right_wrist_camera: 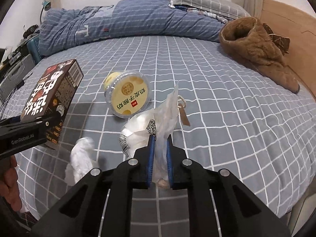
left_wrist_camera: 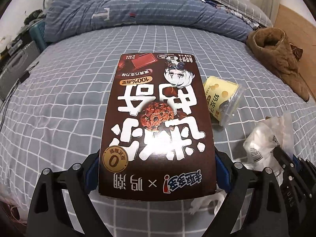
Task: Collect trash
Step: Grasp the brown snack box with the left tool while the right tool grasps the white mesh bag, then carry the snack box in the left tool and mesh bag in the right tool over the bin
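Left gripper (left_wrist_camera: 157,169) spread wide, holding brown box (left_wrist_camera: 156,122) by its sides, right gripper (right_wrist_camera: 160,138) nearly closed — pinching clear wrapper (right_wrist_camera: 156,122), above bed (right_wrist_camera: 217,98)

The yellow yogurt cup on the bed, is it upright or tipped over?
Tipped over: the yogurt cup lies on its side on the bedsheet, lid facing the right wrist camera.

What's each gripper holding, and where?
Left gripper: brown cookie box, clamped across its near end. Right gripper: clear plastic wrapper, pinched at its lower part.
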A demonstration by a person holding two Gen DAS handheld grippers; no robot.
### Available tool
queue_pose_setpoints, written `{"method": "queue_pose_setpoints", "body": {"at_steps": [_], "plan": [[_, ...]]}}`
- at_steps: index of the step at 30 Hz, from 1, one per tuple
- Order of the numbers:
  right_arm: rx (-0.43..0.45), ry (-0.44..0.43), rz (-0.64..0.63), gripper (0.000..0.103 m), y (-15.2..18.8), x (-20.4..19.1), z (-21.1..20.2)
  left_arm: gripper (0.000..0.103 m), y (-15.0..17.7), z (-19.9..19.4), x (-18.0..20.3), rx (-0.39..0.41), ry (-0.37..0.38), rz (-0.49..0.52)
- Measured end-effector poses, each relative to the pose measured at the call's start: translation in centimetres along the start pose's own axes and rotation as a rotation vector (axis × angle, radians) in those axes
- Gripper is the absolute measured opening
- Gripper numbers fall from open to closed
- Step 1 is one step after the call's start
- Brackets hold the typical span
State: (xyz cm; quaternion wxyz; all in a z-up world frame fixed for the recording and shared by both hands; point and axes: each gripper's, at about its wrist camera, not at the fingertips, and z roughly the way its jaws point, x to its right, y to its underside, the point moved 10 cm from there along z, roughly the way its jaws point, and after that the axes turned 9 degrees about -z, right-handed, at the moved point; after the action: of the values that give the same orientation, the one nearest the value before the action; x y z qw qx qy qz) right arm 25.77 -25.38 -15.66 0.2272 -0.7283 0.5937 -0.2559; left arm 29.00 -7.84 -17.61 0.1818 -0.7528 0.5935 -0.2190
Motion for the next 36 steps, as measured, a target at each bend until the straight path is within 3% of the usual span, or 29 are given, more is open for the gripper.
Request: {"method": "queue_pose_setpoints", "body": {"at_steps": [17,36], "plan": [[0.075,0.032,0.024,0.011,0.4,-0.5,-8.9,0.089,2.9,-7.6,-1.7,0.022,0.036,0.007],[0.124,-0.013,0.007,0.011,2.8,-4.7,-17.6,0.089,8.2,-15.3,-4.7,0.031,0.04,0.001]]}}
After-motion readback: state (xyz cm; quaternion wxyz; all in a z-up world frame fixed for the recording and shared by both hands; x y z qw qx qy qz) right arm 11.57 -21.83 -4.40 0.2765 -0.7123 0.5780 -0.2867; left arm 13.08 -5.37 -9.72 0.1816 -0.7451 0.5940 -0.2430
